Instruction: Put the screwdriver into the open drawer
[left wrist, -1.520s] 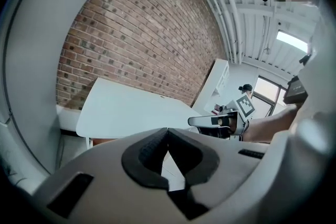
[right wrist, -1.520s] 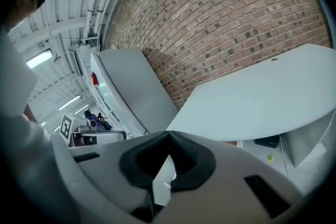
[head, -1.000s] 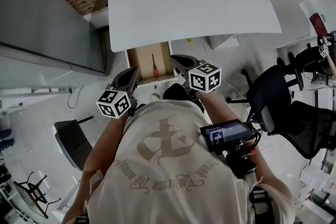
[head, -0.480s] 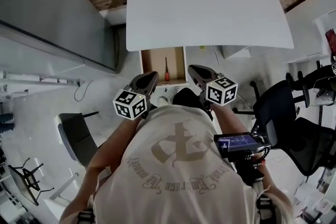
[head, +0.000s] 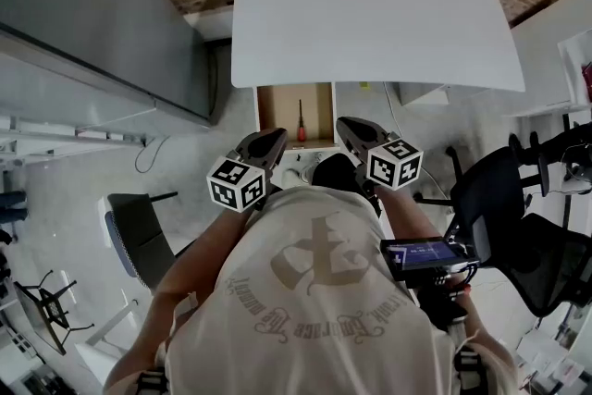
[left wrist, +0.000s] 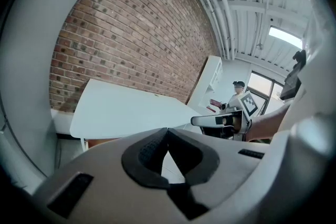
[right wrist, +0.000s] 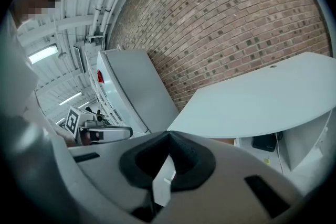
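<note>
**Both claws shut and empty; the screwdriver lies in the open drawer.**

The left gripper [head: 277,138] and the right gripper [head: 343,123] are held side by side in front of the person's chest, pointing slightly downward toward the white desk [head: 370,14]. Each one's jaws are pressed tip to tip with nothing between them. The wooden drawer [head: 276,111] stands pulled out from under the desk's near edge, just ahead of the two tips and between them. The screwdriver [head: 301,120] lies lengthwise inside it, towards the side nearer the right gripper. Its red handle points toward the person and its dark shaft points away, and neither claw touches it. A black office chair [head: 490,190] stands well off to the right gripper's outer side.
</note>
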Demonstrator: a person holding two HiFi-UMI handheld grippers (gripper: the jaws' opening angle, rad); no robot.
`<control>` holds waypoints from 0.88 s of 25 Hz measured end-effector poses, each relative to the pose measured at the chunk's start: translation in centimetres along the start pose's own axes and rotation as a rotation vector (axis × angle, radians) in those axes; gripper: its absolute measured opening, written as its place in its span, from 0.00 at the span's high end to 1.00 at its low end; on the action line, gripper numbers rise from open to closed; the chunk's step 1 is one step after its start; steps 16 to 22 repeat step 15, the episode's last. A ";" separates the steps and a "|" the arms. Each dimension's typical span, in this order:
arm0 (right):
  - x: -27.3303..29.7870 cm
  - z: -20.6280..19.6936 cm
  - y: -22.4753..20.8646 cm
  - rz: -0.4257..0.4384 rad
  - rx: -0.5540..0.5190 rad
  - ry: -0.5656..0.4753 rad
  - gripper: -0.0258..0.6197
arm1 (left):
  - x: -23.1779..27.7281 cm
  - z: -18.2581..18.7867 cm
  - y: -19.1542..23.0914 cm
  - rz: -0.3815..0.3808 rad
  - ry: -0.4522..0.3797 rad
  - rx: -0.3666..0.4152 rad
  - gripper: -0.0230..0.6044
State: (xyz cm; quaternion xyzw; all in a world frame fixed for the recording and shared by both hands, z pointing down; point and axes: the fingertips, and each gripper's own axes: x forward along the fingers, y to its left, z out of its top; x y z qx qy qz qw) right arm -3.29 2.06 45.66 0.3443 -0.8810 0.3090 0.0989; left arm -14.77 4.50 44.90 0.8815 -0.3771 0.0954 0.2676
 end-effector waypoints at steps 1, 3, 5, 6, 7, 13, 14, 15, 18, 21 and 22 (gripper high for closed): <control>0.1 0.0 0.1 0.001 -0.001 0.000 0.92 | -0.1 -0.1 0.2 0.002 0.000 -0.002 0.93; 0.4 -0.1 0.4 0.003 -0.003 0.001 0.93 | -0.3 -0.2 0.4 0.005 0.000 -0.005 0.93; 0.5 -0.3 0.6 0.004 -0.004 0.003 0.92 | -0.4 -0.3 0.5 0.005 -0.002 -0.007 0.93; 0.5 -0.4 0.7 0.004 -0.004 0.003 0.93 | -0.4 -0.4 0.5 0.004 -0.003 -0.007 0.93; 0.5 -0.4 0.7 0.003 -0.003 0.003 0.93 | -0.3 -0.4 0.5 0.002 -0.004 -0.006 0.93; 0.2 -0.6 0.5 -0.010 0.004 0.001 0.92 | -0.5 -0.4 0.5 0.002 -0.005 -0.010 0.93; 0.2 -0.6 0.5 -0.011 0.004 0.001 0.92 | -0.5 -0.4 0.6 0.003 -0.004 -0.012 0.93; 0.1 -0.6 0.5 -0.012 0.004 0.001 0.92 | -0.6 -0.5 0.7 0.004 -0.002 -0.014 0.93; 0.1 -0.6 0.5 -0.012 0.004 0.001 0.92 | -0.6 -0.5 0.7 0.004 -0.002 -0.014 0.93; 0.1 -0.6 0.5 -0.012 0.004 0.001 0.92 | -0.6 -0.5 0.7 0.004 -0.002 -0.014 0.93; 0.1 -0.6 0.5 -0.012 0.004 0.001 0.92 | -0.6 -0.5 0.7 0.004 -0.002 -0.014 0.93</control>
